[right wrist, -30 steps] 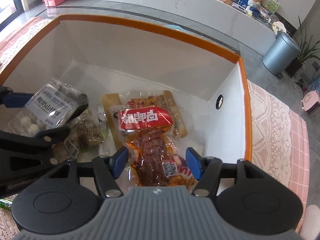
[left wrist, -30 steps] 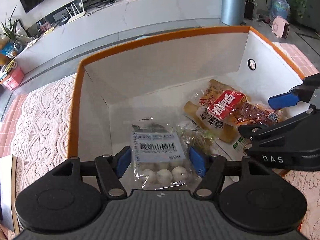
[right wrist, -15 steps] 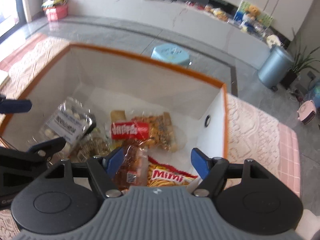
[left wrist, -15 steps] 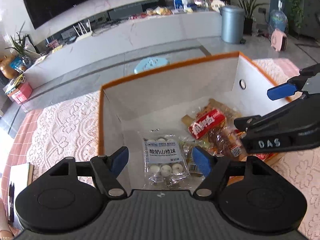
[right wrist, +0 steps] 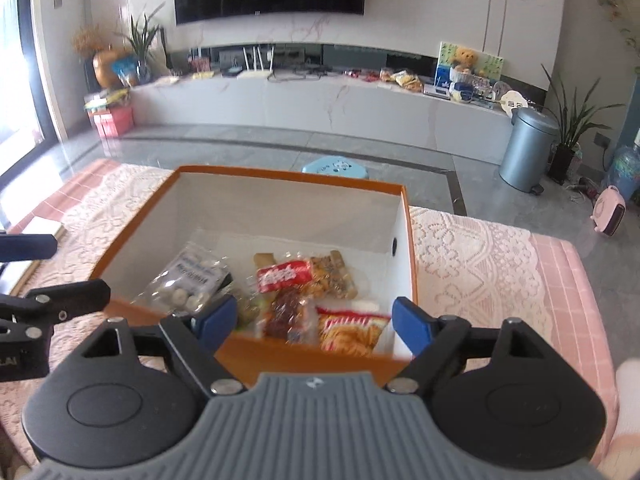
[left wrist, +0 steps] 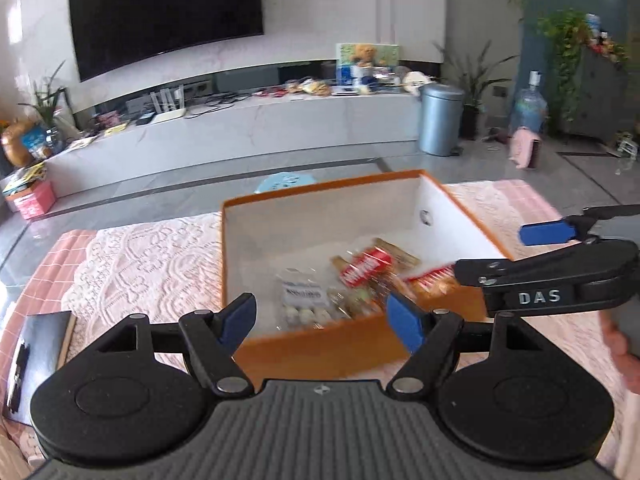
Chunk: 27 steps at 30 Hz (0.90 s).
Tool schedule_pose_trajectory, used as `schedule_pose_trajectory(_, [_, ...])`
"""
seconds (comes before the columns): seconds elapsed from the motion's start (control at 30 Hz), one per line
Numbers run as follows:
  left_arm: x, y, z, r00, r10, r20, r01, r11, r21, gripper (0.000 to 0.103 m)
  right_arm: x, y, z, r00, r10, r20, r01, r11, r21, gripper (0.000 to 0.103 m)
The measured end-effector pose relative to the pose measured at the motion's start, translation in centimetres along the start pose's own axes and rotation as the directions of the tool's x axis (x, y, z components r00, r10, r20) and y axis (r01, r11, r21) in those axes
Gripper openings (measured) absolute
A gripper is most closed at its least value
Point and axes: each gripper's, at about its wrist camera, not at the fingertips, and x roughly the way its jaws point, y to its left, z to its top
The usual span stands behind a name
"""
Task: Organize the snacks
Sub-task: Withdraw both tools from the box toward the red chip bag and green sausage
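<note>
An open orange cardboard box with white inner walls (right wrist: pixel 394 220) stands on a pink lace-covered table (right wrist: pixel 480 248), and all the snacks lie on its floor. A clear packet of white balls (right wrist: pixel 188 280) lies toward the left wall, a red-labelled meat snack packet (right wrist: pixel 285 276) in the middle, and a red-and-white bag of crisps (right wrist: pixel 352 328) against the near wall. The left gripper (left wrist: pixel 320 318) hangs before the box's near wall, released and empty. The right gripper (right wrist: pixel 314 320), its jaws just spreading, holds nothing either.
</note>
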Motion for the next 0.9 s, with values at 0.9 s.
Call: schedule_pose_trajectory(0.9, [3.2,1.7,-11.6,0.941,-0.119,-0.317,0.113,0.993,-0.036,0.087,-2.3,4.6,-18.6,0.992,-0.1,-0.076,0.105,0.993,0.063,0.089])
